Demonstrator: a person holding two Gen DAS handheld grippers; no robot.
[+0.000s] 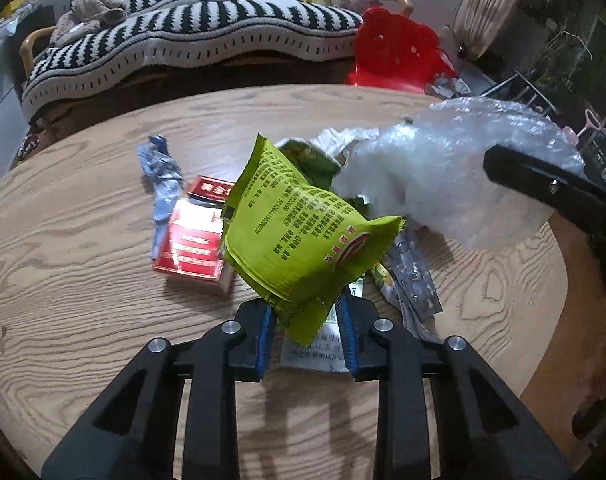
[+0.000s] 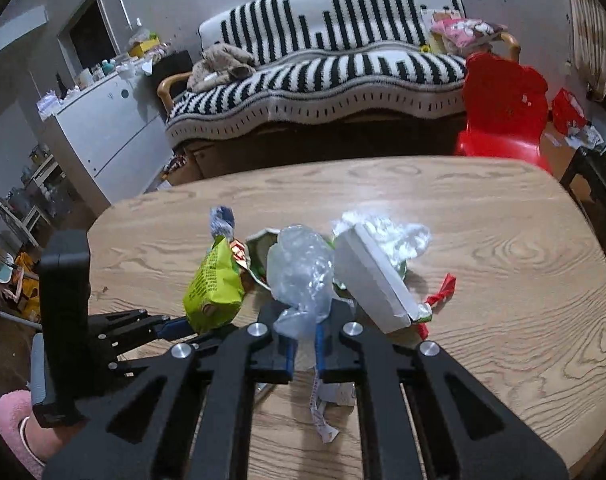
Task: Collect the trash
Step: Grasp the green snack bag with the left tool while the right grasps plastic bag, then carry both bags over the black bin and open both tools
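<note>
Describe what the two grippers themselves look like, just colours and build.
Both match. The left gripper and right gripper have matte black angular linkage arms with triangular cut-outs, round silver pivot bolts, and blue ribbed pads inside the fingers. No cables, markings or sleeves show.

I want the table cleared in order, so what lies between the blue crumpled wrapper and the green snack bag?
The red cigarette box lies flat on the table, between the blue wrapper and green snack bag; the left wrist view shows it.

right tongs (image 2: 303, 344) clamp clear plastic wrap (image 2: 301, 276) | left tongs (image 2: 183, 326) grip green packet (image 2: 215, 288)
</note>
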